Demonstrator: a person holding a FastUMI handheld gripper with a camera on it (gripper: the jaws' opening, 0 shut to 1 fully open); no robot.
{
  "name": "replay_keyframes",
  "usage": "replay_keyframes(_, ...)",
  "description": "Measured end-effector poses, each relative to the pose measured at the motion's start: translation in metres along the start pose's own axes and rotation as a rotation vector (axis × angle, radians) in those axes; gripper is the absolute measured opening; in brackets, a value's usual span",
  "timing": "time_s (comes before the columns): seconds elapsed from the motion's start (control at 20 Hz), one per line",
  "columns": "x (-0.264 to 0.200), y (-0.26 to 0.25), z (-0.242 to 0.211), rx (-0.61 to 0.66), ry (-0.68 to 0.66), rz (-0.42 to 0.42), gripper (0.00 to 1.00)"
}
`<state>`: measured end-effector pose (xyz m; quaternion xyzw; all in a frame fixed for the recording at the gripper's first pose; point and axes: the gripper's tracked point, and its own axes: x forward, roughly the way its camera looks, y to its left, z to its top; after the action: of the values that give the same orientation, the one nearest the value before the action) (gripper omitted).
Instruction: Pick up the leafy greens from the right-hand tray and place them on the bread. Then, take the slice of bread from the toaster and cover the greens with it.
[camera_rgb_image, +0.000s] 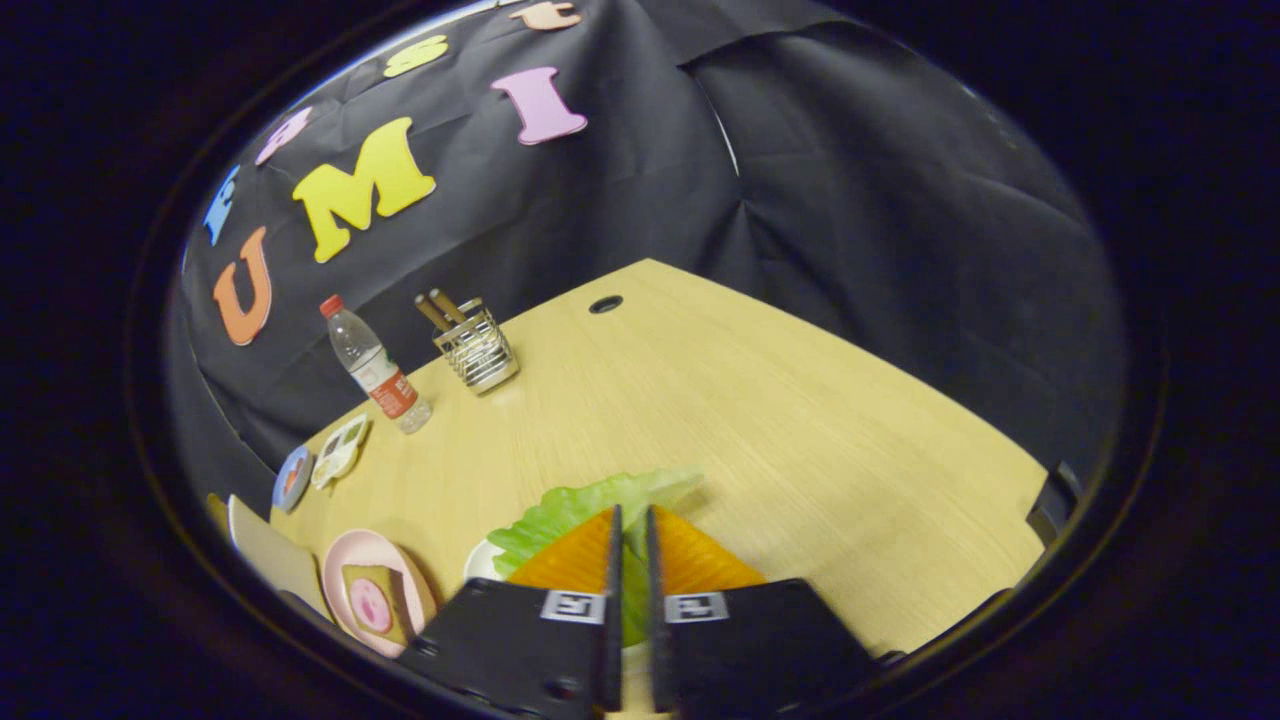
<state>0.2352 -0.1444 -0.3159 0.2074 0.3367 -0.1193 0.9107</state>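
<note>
No text can be read for certain. The bottle (375, 365) on the counter (780, 420) wears a red and white label, its print too small and blurred to make out. Each finger of the tool (630, 525) carries a small square black-and-white marker (573, 606) near its base; it is a coded pattern, not words or numbers.

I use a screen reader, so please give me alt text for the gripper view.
The black two-finger gripper is shut on a green leafy lettuce piece, above a white tray. Beside it, a pink plate holds a bread slice on the light wooden table.
</note>
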Motion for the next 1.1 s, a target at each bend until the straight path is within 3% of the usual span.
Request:
replay_keyframes(0.1, 0.007, 0.001, -0.011, -0.035, 0.048, -0.010, 0.04)
replay_keyframes(0.2, 0.015, -0.004, -0.016, -0.036, 0.079, -0.019, 0.03)
replay_keyframes(0.35, 0.008, 0.010, -0.008, -0.050, 0.053, 0.060, 0.00)
replay_keyframes(0.45, 0.001, 0.021, -0.004, -0.073, 0.043, 0.108, 0.00)
replay_keyframes(0.65, -0.025, 0.033, 0.010, -0.119, 0.002, 0.111, 0.00)
replay_keyframes(1.1, -0.082, 0.080, 0.024, -0.104, -0.043, 0.219, 0.00)
